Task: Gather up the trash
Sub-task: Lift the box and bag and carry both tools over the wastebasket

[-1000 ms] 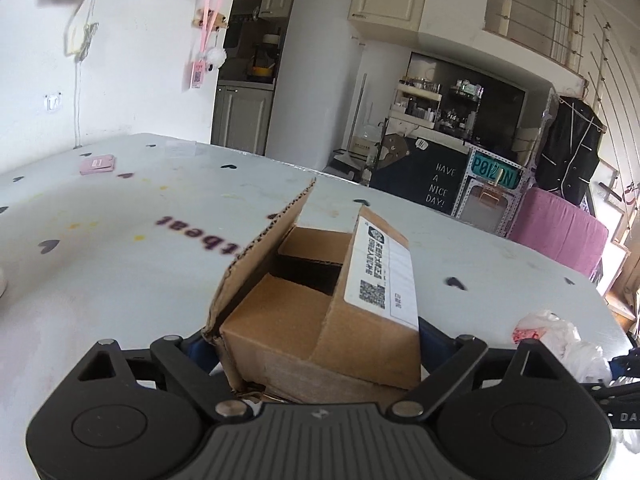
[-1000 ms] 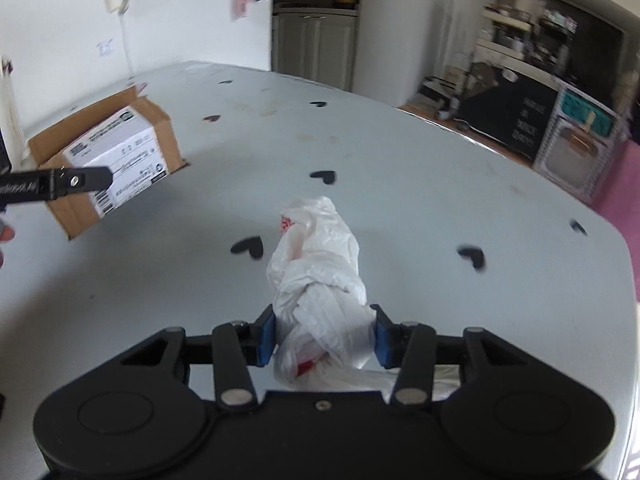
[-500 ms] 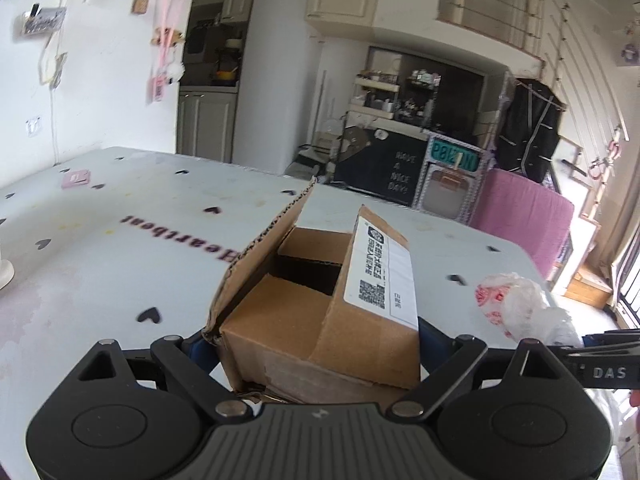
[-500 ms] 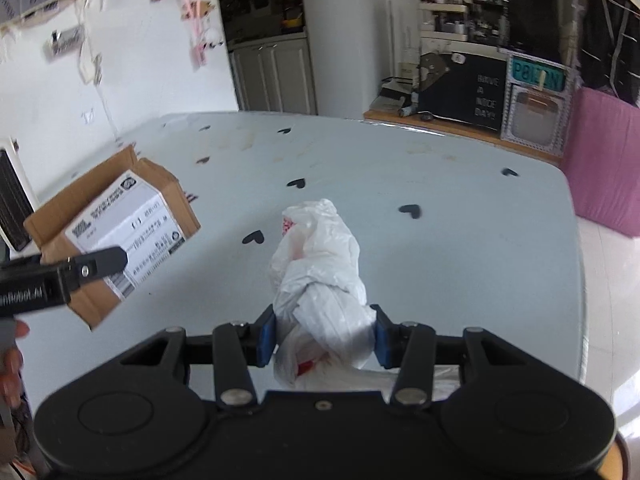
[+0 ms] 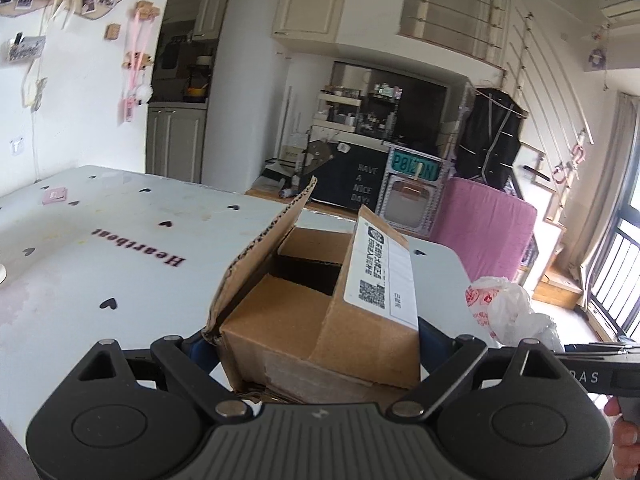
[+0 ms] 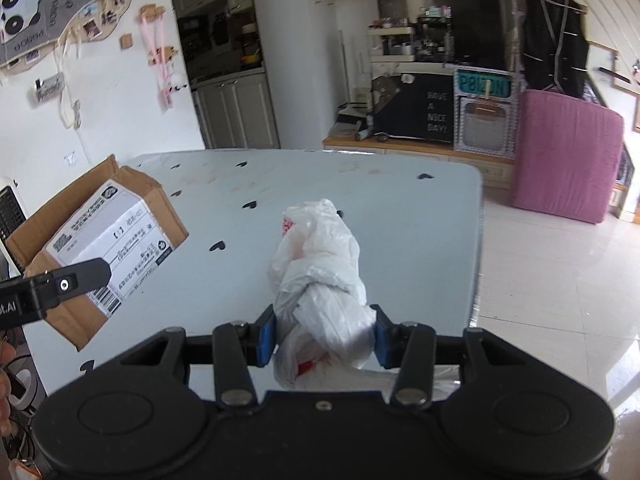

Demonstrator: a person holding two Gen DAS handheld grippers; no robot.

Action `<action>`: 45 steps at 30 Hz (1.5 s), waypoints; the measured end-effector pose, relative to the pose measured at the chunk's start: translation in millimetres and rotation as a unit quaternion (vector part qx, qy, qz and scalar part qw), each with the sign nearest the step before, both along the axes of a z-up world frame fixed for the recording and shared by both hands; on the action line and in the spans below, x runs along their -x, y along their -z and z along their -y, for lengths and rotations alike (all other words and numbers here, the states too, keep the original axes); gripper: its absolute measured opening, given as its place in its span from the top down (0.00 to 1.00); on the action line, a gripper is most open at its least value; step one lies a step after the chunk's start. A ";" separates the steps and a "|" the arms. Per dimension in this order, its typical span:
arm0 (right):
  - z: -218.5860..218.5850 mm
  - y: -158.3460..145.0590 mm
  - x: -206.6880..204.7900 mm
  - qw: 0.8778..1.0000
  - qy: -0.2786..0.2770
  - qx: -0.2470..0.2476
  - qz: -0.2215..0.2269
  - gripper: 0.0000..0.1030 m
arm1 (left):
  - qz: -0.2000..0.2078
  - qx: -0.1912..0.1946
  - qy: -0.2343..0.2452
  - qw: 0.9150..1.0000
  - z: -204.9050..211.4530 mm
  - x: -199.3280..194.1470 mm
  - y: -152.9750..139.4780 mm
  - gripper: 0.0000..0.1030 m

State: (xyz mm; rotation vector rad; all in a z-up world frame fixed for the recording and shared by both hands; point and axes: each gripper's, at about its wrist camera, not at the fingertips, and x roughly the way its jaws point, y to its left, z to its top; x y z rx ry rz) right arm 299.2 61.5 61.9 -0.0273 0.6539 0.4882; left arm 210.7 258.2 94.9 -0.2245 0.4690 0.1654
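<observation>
Trash is in both tools, lifted clear of the desk [image 5: 100,248]. The left tool [image 5: 316,344] is clamped wide across a cardboard box [image 5: 320,320], its blue pads pressing the box's two sides. The box is open at the top: one flap stands up on its left, and a flap with a white shipping label stands along its right side. In the right wrist view the same box [image 6: 100,240] hangs off to the left, above the desk's near left part, with the left tool's black finger across its label.

The right tool [image 6: 324,338] is closed on a white plastic bag [image 6: 320,280], which is crumpled and knotted, with red print on it. Its blue pads squeeze the lower part of the bundle and the top sticks up past them. From the left wrist view the bag [image 5: 504,312] shows to the right of the box, near but apart from it, beyond the desk's right edge.

The desk is pale with small dark hearts and the word "Heartbeat" printed on it. A small pink card [image 5: 55,195] lies far off near its back left corner. Beyond the desk stand a pink covered piece of furniture [image 6: 568,156] and a black board reading "Have a nice day" [image 6: 434,112].
</observation>
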 end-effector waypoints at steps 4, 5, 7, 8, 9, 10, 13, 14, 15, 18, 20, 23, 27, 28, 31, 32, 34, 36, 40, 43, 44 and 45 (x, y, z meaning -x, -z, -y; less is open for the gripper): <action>19.8 -6.3 13.0 1.000 0.012 -0.002 0.007 0.54 | 0.002 -0.005 0.013 1.000 20.8 8.4 -2.1 0.10; 25.2 -7.3 15.9 1.000 0.016 -0.005 0.008 0.54 | 0.001 -0.008 0.016 1.000 26.4 9.9 -2.2 0.10; 35.3 -9.1 20.3 1.000 0.024 -0.007 0.009 0.54 | 0.001 -0.011 0.022 1.000 36.9 12.3 -2.5 0.10; 39.6 -10.0 22.2 1.000 0.027 -0.008 0.010 0.54 | 0.002 -0.011 0.024 1.000 41.3 14.2 -2.7 0.10; 44.6 -10.6 23.8 0.999 0.031 -0.009 0.011 0.54 | 0.001 -0.012 0.026 1.000 45.7 15.0 -2.9 0.10; 50.1 -10.6 26.3 0.999 0.035 -0.011 0.011 0.54 | 0.000 -0.013 0.028 1.000 49.3 15.5 -3.0 0.10; 65.9 -12.5 31.7 0.999 0.049 -0.018 0.013 0.54 | -0.002 -0.019 0.035 0.999 61.2 16.3 -4.3 0.10; 71.2 -13.2 33.8 0.998 0.053 -0.020 0.014 0.54 | -0.002 -0.021 0.037 0.999 65.1 16.2 -4.8 0.10; 76.5 -13.8 35.9 0.998 0.057 -0.022 0.015 0.54 | -0.002 -0.024 0.039 0.999 69.4 15.7 -5.5 0.10; 93.3 -15.2 42.4 0.997 0.069 -0.026 0.019 0.54 | -0.004 -0.034 0.045 0.998 82.6 13.1 -6.4 0.09; 105.3 -15.9 45.8 0.996 0.076 -0.029 0.022 0.54 | -0.009 -0.041 0.048 0.998 93.8 10.7 -5.8 0.09; 124.9 -15.7 50.7 0.995 0.088 -0.030 0.024 0.54 | -0.013 -0.047 0.059 0.997 112.7 5.7 -4.8 0.09; 152.1 -14.8 58.1 0.994 0.106 -0.028 0.027 0.54 | -0.017 -0.054 0.081 0.995 140.9 -2.2 -2.6 0.09; 159.6 -15.0 59.4 0.993 0.111 -0.029 0.028 0.54 | -0.019 -0.056 0.088 0.994 147.3 -5.0 -1.6 0.09; 184.0 -13.9 63.2 0.991 0.127 -0.036 0.028 0.54 | -0.023 -0.061 0.103 0.992 169.7 -11.0 1.8 0.09; 192.0 -13.3 64.5 0.990 0.132 -0.037 0.028 0.54 | -0.024 -0.063 0.108 0.992 177.4 -13.2 3.1 0.09; 207.9 -11.9 66.5 0.988 0.144 -0.038 0.028 0.54 | -0.027 -0.065 0.117 0.991 191.9 -18.1 5.3 0.09; 223.1 -10.2 68.3 0.987 0.154 -0.041 0.027 0.54 | -0.031 -0.067 0.127 0.989 205.3 -22.2 8.6 0.09; 251.4 -5.2 69.9 0.983 0.174 -0.043 0.027 0.54 | -0.039 -0.072 0.143 0.986 231.0 -31.4 15.3 0.09; 269.5 1.3 70.4 0.981 0.188 -0.047 0.025 0.54 | -0.044 -0.076 0.155 0.984 249.7 -40.3 21.9 0.09; 275.3 4.2 69.9 0.980 0.193 -0.046 0.024 0.54 | -0.047 -0.075 0.160 0.983 255.6 -43.8 25.5 0.09; 281.0 7.6 69.0 0.979 0.199 -0.045 0.023 0.54 | -0.052 -0.074 0.166 0.982 261.2 -47.9 29.4 0.09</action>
